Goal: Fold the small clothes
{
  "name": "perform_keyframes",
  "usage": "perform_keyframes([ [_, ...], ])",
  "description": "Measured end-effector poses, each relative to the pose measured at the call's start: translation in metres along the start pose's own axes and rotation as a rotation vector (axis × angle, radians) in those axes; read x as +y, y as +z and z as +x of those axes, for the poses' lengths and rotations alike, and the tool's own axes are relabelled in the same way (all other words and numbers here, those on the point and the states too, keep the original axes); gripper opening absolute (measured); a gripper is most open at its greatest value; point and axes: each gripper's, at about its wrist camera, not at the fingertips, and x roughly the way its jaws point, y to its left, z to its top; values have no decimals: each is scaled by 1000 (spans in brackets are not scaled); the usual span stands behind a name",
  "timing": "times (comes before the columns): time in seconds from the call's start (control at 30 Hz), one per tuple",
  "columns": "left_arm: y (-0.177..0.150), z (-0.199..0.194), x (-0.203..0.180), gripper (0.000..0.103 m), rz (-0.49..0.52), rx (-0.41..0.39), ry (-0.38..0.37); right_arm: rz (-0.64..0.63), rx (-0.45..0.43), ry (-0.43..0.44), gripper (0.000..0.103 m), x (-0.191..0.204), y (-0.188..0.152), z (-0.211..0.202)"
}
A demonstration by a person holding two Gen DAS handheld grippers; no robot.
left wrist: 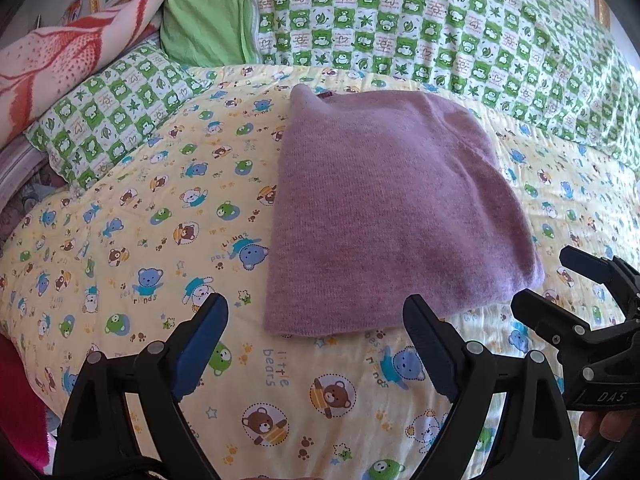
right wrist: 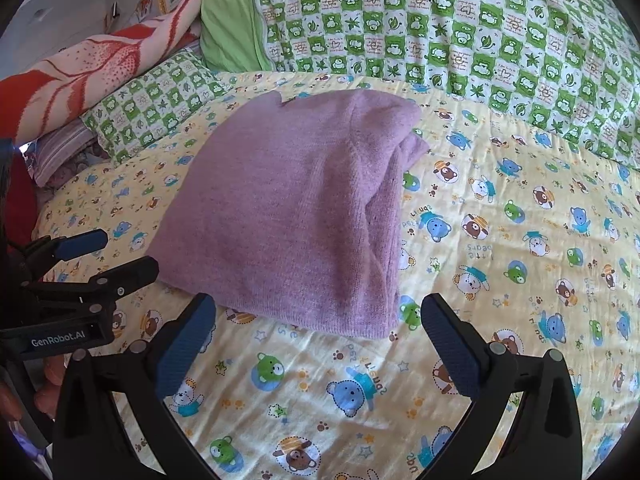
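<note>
A folded purple knit garment [left wrist: 384,216] lies flat on the yellow bear-print quilt [left wrist: 160,240]. In the right wrist view the same garment [right wrist: 296,216] shows stacked layers along its right edge. My left gripper [left wrist: 316,312] is open, just short of the garment's near hem, with nothing between its blue pads. My right gripper [right wrist: 318,312] is open too, hovering at the garment's near right corner without touching it. Each gripper also appears in the other's view: the right gripper [left wrist: 548,276] at the right edge, the left gripper [right wrist: 120,252] at the left edge.
A green-checked quilt [left wrist: 440,28] is heaped behind the garment, with a matching pillow [left wrist: 112,112] and a red-and-pink blanket [left wrist: 68,64] at the left. A green cloth [left wrist: 204,12] sits at the back. A hand [left wrist: 604,426] holds the right gripper.
</note>
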Motion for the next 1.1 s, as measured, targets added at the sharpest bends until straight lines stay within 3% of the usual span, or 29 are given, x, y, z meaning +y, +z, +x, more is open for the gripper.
perform_keyframes([
  [1.1,10,12,0,94,-6,25,1,27,-8,17,102,-5,16,8],
])
